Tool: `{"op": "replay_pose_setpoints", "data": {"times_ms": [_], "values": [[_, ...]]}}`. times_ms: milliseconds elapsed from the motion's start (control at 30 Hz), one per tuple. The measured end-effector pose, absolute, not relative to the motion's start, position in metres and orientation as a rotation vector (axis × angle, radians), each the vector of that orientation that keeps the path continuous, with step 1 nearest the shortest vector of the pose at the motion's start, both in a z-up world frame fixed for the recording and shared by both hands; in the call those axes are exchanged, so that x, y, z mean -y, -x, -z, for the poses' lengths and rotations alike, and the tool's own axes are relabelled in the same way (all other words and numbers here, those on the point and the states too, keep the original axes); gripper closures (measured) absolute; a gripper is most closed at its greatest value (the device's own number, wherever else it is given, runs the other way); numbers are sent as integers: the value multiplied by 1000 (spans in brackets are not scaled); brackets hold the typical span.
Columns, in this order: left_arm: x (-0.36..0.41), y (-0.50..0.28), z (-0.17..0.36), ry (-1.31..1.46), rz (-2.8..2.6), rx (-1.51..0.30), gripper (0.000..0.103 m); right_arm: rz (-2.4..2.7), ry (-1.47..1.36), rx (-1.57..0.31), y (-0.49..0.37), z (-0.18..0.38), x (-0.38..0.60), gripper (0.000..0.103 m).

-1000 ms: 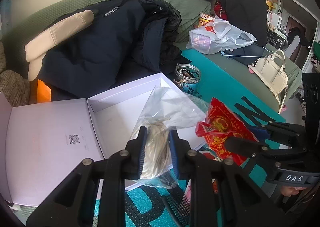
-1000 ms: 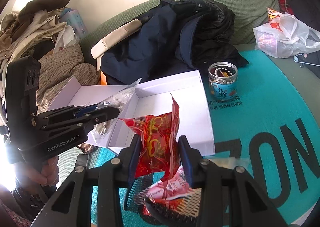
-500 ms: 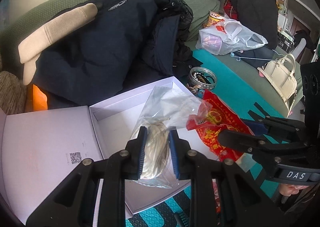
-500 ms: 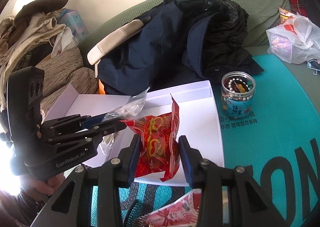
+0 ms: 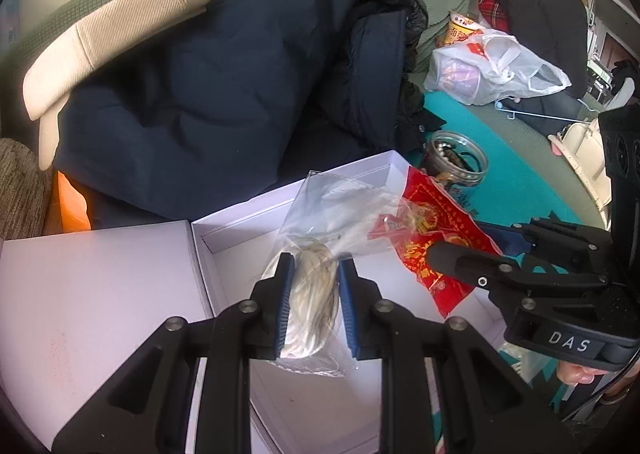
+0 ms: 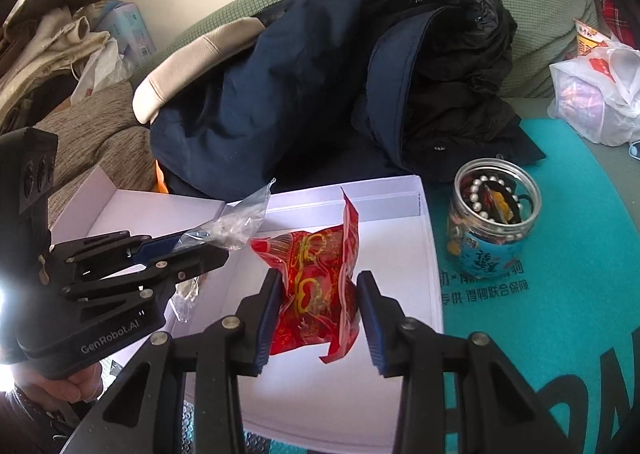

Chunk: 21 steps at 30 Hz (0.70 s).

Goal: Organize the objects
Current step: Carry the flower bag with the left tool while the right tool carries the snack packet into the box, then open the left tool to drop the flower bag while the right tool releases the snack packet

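Note:
My left gripper (image 5: 314,274) is shut on a clear plastic bag (image 5: 316,294) with pale stringy contents and holds it over the open white box (image 5: 240,254). My right gripper (image 6: 318,286) is shut on a red and gold packet (image 6: 316,286) and holds it over the same box (image 6: 392,254). In the left wrist view the red packet (image 5: 432,246) and the right gripper (image 5: 460,258) are just to the right of the clear bag. In the right wrist view the left gripper (image 6: 208,250) and the clear bag (image 6: 236,226) are at the left.
A glass jar (image 6: 494,214) of beads and small items stands on the teal mat (image 6: 560,294) right of the box. A dark blue jacket (image 6: 320,94) lies behind the box on the green sofa. The box lid (image 5: 92,294) lies open to the left. A white plastic bag (image 5: 492,70) is at the far right.
Both grippers have moved forward with their bags, from above the mat's near edge to over the inside of the white box. Both stay shut.

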State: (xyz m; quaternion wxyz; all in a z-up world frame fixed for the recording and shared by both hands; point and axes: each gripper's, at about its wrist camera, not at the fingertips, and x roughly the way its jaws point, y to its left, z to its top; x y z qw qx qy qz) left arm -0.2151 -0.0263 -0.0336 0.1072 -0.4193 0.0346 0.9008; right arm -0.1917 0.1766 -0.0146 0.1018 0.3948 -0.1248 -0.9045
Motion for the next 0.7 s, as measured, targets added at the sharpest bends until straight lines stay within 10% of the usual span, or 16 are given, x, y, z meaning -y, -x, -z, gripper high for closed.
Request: {"op": "replay_pose_setpoints", "data": {"times_ms": [700], "values": [[13,257,89,1409,-2641,-207,81,2695,-1362,219,245,62,-173,63]]}}
